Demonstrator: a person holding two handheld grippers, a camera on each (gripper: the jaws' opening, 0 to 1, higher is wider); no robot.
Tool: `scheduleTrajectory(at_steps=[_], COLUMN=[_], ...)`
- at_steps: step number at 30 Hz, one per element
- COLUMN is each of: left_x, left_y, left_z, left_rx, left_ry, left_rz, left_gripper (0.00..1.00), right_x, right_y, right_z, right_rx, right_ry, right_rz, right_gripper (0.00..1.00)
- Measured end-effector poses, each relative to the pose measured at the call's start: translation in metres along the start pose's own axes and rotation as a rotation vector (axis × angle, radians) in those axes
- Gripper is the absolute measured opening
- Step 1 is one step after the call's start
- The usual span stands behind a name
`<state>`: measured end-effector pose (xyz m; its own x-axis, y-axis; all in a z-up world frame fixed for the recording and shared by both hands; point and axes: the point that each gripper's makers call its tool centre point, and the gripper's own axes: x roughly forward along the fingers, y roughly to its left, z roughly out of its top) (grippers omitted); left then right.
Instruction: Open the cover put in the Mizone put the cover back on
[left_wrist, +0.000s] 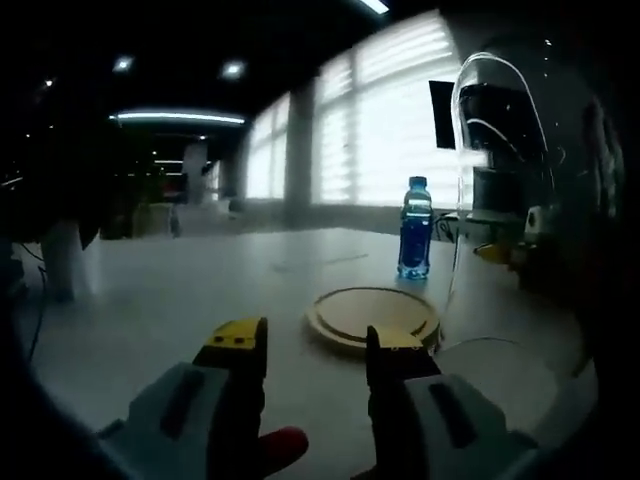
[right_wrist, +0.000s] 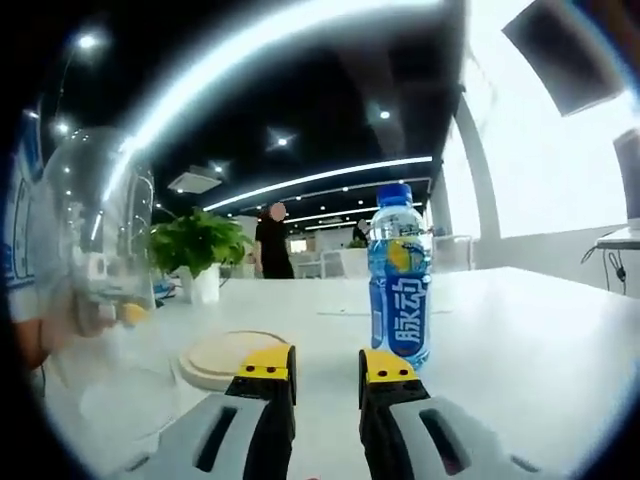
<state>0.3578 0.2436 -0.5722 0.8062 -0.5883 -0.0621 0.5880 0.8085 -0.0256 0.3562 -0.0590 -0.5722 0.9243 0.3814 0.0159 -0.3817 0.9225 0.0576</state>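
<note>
Left gripper (left_wrist: 315, 350): yellow-tipped jaws stand apart with white table showing between them; nothing held.
Right gripper (right_wrist: 327, 368): yellow-tipped jaws parted by a narrow gap, low over the table; nothing between them. The blue bottle stands just beyond and right of the right jaw tip; whether they touch cannot be told.
Blue Mizone drink bottle with blue cap (right_wrist: 400, 280): upright on the table, cap on, label with white characters facing the right gripper view. In the left gripper view it (left_wrist: 415, 228) stands past the round board, well apart from the jaws.
Round pale wooden board (left_wrist: 373, 318): lies flat on the table, just ahead of the left gripper's right jaw; bare on top. In the right gripper view it (right_wrist: 230, 356) lies left of the bottle, behind the left jaw tip.
Clear dome-shaped cover (right_wrist: 92, 240): raised off the board, at the left edge of the right gripper view; in the left gripper view it (left_wrist: 520, 160) shows at right, near the board's edge. What holds it cannot be told.
White table (left_wrist: 180, 300): broad, flat, bears bottle and board.
Potted green plant in white pot (right_wrist: 197, 252): on the table behind the board.
Person in dark clothes (right_wrist: 272, 248): standing in the background beyond the table.
Windows with blinds (left_wrist: 380, 120): bright, behind the bottle.
</note>
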Motion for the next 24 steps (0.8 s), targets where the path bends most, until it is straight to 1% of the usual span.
scheduleTrajectory(at_steps=[3, 7, 9, 15, 21, 24], left_x=[-0.002, -0.003, -0.001, -0.001, -0.001, 0.0], left_y=[0.001, 0.002, 0.006, 0.005, 0.009, 0.011], left_z=[0.004, 0.005, 0.006, 0.004, 0.005, 0.004], left_rx=[-0.027, -0.031, -0.034, -0.018, -0.014, -0.003], left_ry=[-0.018, -0.022, -0.026, -0.018, -0.024, -0.021], left_rz=[-0.005, 0.004, 0.002, -0.004, 0.004, 0.004], left_gripper=[0.34, 0.34, 0.34, 0.32, 0.32, 0.29], right_x=[0.0, -0.001, -0.001, -0.001, -0.002, -0.002], right_y=[0.0, 0.0, 0.0, -0.002, -0.002, -0.003], right_z=[0.001, 0.001, 0.002, 0.002, 0.001, 0.001], right_rx=[-0.003, -0.001, 0.002, 0.0, 0.001, 0.006], right_ry=[-0.003, -0.006, -0.007, -0.007, -0.004, -0.003], right_rz=[0.0, -0.002, -0.001, -0.005, -0.009, -0.012], right_gripper=[0.18, 0.18, 0.18, 0.18, 0.18, 0.18])
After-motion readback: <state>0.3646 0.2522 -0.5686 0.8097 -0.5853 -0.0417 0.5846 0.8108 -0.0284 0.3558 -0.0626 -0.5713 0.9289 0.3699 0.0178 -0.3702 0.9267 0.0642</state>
